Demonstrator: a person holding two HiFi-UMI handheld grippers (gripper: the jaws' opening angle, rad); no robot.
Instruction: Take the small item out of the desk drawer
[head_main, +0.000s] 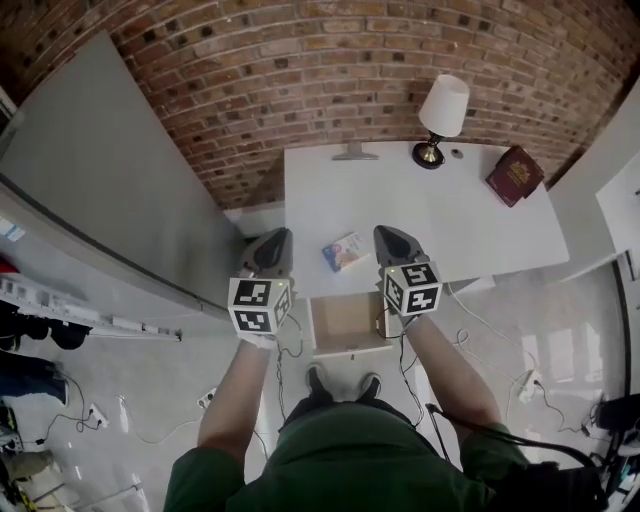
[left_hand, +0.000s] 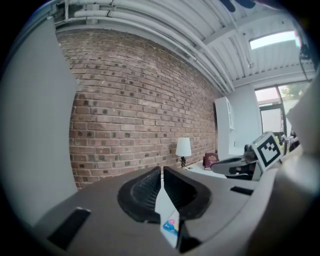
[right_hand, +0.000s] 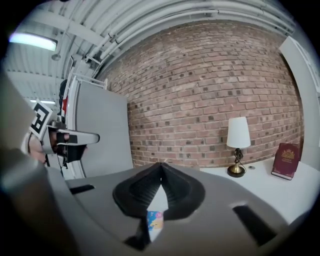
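The small colourful packet (head_main: 345, 251) is found lying on the white table (head_main: 450, 215), outside the open brown drawer (head_main: 350, 322). The left tool (head_main: 277, 238) and right tool (head_main: 388, 236) are held shut and empty; closing the drawer is judged next.

Rough brick wall (head_main: 300, 80), matt wooden drawer (head_main: 345, 322)

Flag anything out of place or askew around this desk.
The wood-lined desk drawer stands pulled out, with nothing visible inside. The small colourful packet lies at a slant on the white desk near its front edge, and the dark red book sits skewed at the far right corner. Nothing looks spilled or damaged.
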